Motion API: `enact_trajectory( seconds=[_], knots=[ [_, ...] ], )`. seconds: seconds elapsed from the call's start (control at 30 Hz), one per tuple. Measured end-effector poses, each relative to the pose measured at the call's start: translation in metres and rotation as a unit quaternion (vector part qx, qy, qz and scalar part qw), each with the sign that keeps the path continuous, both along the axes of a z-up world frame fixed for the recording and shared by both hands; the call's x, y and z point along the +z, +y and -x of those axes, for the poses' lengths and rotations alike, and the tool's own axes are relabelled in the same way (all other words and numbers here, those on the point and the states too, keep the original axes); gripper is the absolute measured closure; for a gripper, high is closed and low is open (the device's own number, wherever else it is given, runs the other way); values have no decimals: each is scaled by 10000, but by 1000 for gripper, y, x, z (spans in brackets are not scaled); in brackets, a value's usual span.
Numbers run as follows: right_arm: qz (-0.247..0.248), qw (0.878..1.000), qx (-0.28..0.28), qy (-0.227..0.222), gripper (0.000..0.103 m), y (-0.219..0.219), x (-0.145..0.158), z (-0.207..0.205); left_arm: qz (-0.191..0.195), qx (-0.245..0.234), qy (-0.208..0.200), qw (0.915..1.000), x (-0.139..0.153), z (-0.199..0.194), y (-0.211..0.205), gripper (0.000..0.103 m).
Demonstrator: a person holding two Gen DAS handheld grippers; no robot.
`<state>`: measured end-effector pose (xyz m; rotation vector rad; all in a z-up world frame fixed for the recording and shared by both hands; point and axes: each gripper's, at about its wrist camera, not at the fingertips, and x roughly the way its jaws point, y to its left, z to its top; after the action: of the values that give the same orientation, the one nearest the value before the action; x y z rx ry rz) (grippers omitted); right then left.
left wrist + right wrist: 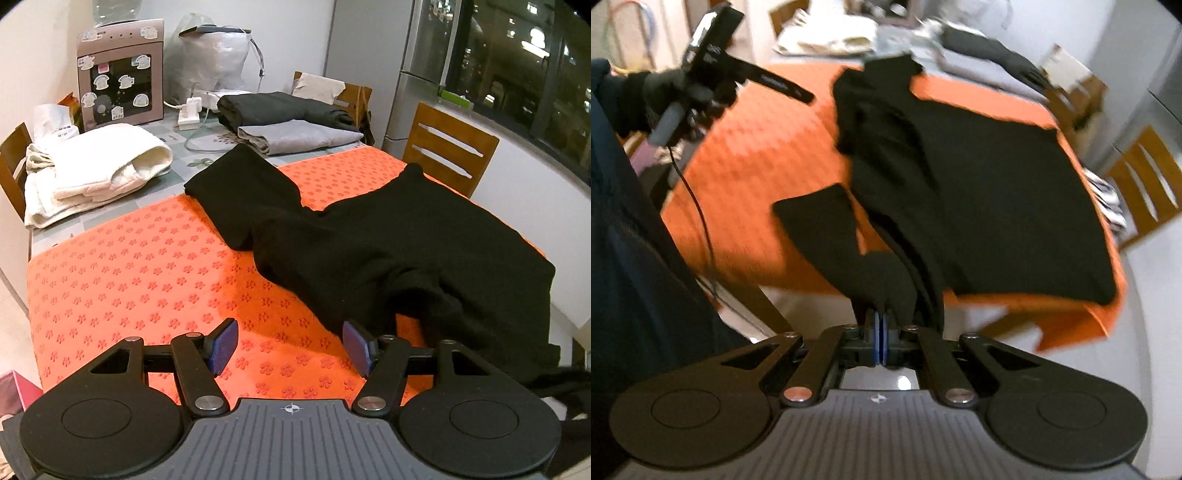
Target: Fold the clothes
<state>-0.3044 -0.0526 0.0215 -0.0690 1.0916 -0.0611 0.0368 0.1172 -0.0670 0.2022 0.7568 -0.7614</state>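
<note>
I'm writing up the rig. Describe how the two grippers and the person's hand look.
Both grippers, left gripper and right gripper, are black with blue pads, round discs at each side and a ribbed grey base with a crosshair mark. The hand wears a black glove and dark sleeve; a thin black cable hangs below.

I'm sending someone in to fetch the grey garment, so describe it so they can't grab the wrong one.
Start at the orange mat covering the near part of the table, then look past its far edge to the bare tabletop. A folded dark garment lies there, and the grey garment sits against its near side. It is the only pale grey piece; the white towels lie well to the left.
</note>
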Motion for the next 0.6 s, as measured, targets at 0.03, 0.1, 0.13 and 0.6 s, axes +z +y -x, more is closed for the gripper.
enact_trajectory(
  seconds=[0.03,0.1,0.13,0.6],
  knots=[
    [27,10000,-79,49,100,0,2,10,-16,2,-14,10000,0,1,0,38],
    [37,9997,-197,119,100,2,5,26,-58,31,-45,10000,0,2,2,38],
    [38,9996,-222,152,100,4,5,33,-78,53,-58,9999,1,3,3,38],
    [448,9956,-717,413,86,36,-29,65,-260,-57,-271,9993,16,13,31,37]
  ],
)
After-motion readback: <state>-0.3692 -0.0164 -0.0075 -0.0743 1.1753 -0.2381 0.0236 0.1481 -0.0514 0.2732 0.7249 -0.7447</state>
